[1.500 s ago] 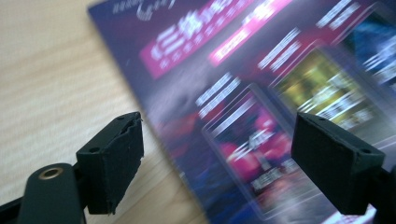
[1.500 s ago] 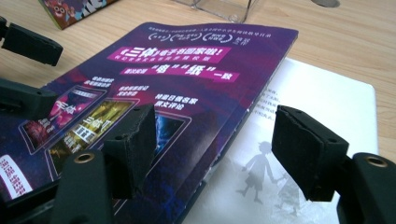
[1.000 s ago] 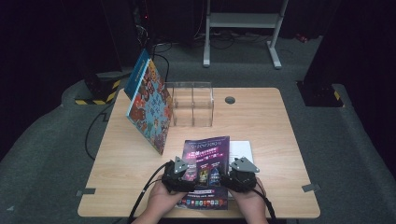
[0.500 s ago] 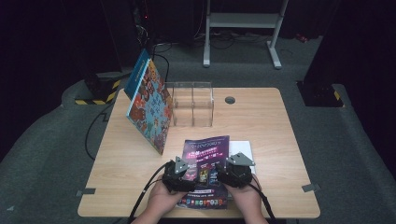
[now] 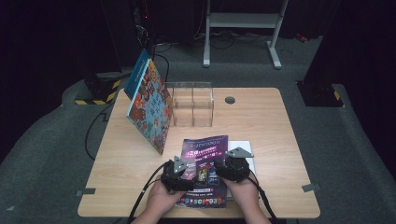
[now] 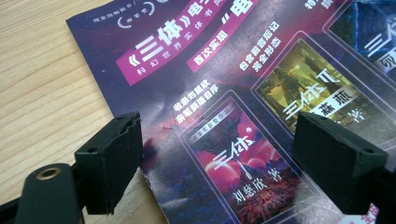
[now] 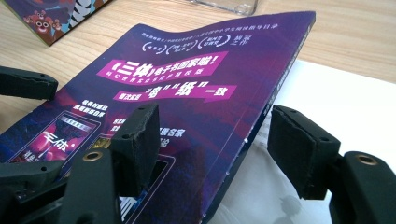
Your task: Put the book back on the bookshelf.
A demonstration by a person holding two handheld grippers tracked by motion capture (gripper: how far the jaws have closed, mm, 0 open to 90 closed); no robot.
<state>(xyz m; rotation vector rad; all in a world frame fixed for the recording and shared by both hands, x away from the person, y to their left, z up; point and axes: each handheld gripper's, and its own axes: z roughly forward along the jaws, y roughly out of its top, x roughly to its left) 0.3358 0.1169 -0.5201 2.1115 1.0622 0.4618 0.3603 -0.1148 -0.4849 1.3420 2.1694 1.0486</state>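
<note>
In the high view, the two hands and their grippers cover the near middle of the purple booklet (image 5: 205, 149), and the white sheet (image 5: 246, 148) at its 3 o'clock side lies mostly under it. The left gripper view cuts the booklet off at 12, 3 and 6 o'clock. The fine print on its cover is too small to read in the high view.
</note>
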